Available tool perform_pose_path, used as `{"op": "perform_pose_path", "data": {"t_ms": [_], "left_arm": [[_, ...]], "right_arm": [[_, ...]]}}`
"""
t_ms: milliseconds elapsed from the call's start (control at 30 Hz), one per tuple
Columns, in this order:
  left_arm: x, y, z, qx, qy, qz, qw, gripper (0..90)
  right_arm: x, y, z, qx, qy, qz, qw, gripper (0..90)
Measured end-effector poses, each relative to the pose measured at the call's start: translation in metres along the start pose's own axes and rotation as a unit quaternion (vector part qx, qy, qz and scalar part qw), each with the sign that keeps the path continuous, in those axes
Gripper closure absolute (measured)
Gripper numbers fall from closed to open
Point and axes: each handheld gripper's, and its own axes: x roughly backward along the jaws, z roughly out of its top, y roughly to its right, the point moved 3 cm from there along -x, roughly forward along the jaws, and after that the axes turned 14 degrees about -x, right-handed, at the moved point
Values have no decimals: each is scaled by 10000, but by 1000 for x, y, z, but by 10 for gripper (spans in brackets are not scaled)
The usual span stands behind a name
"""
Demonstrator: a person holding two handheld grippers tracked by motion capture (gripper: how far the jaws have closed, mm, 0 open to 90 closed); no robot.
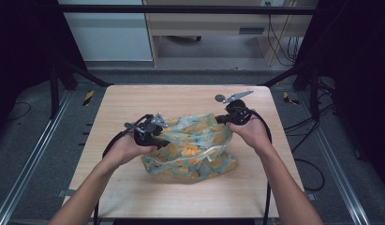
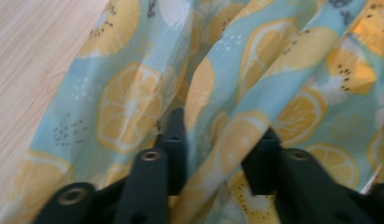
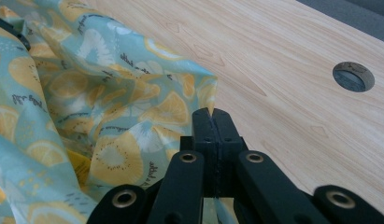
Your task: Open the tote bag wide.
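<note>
Both forearms reach in — left gripper (image 1: 155,136) spread around cloth (image 1: 195,147), right gripper (image 1: 226,118) pinching it.

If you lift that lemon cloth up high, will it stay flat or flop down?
Probably flop: the lemon cloth already lies bunched in soft folds on the table. It looks thin and light, draping over the left gripper. It may slide easily across the smooth wood.
</note>
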Motion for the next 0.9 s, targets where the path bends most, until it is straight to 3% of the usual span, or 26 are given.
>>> {"op": "perform_pose_path", "data": {"t_ms": [100, 200, 267, 533, 900], "left_arm": [[11, 9, 1, -52, 255, 109, 9996, 842], [18, 15, 1, -53, 387, 141, 9991, 868], [28, 28, 0, -144, 535, 158, 9983, 875], [45, 60, -11, -419, 588, 35, 9974, 884], [39, 81, -34, -341, 552, -139, 9978, 889]], "right_arm": [[3, -3, 0, 74, 42, 5, 10000, 900], [10, -7, 0, 74, 128, 19, 9999, 900], [16, -11, 0, 111, 177, 41, 9998, 900], [34, -25, -7, 283, 323, 30, 9991, 900], [38, -38, -21, 549, 278, -141, 9980, 900]]}}
